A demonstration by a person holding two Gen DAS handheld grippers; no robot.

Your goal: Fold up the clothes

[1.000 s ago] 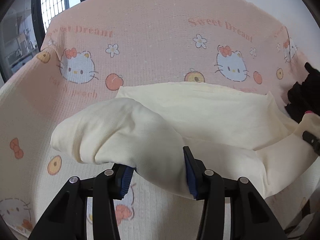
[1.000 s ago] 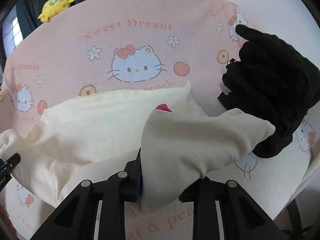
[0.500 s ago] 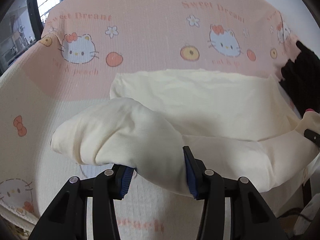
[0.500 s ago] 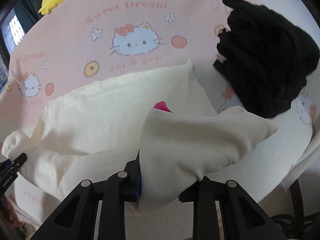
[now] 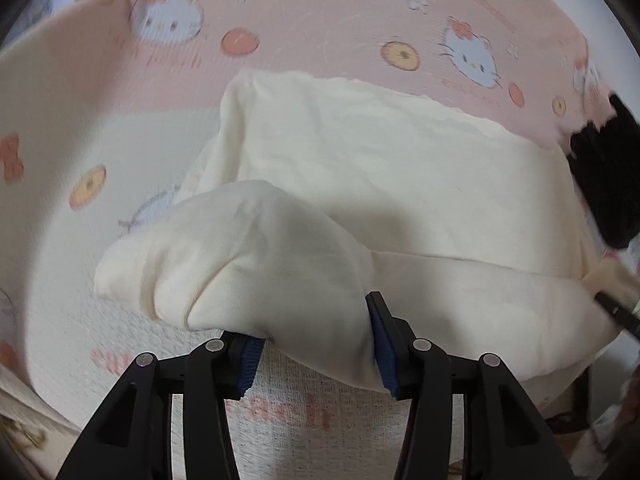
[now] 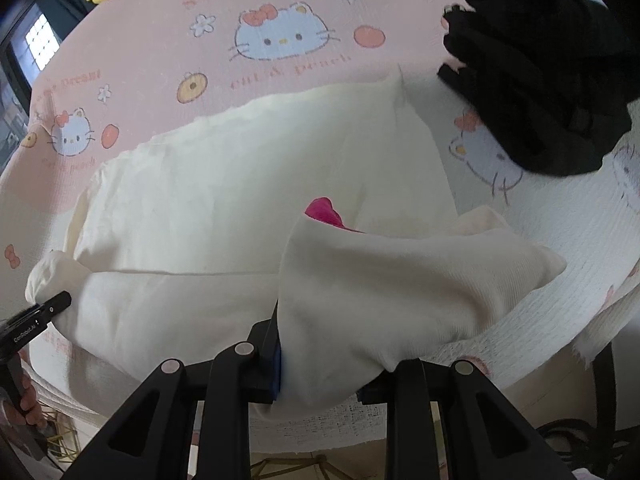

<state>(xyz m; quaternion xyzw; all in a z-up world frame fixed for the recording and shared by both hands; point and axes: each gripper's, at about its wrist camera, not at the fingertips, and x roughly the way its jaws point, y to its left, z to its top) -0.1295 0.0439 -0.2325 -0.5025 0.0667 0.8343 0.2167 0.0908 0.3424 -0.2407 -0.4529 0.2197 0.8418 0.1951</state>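
I read "Sweet Dream" and "cat & peach" on the pink cat-print blanket [image 6: 168,60], and "CenRobot.AI" on the left gripper [image 5: 316,344] body. Both it and my right gripper [image 6: 320,360] are clenched on near corners of the cream garment [image 5: 380,168] lying on the blanket beside the black clothing pile [image 6: 552,80]. Since a second ago both have pulled back, showing more near blanket.

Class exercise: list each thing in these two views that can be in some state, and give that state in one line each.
Cream garment: partly folded, near edge lifted.
Left gripper: shut on the cream garment.
Right gripper: shut on the cream garment.
Black garment: crumpled, unfolded, lying beside the cream one.
Printed cloth: spread flat under both.
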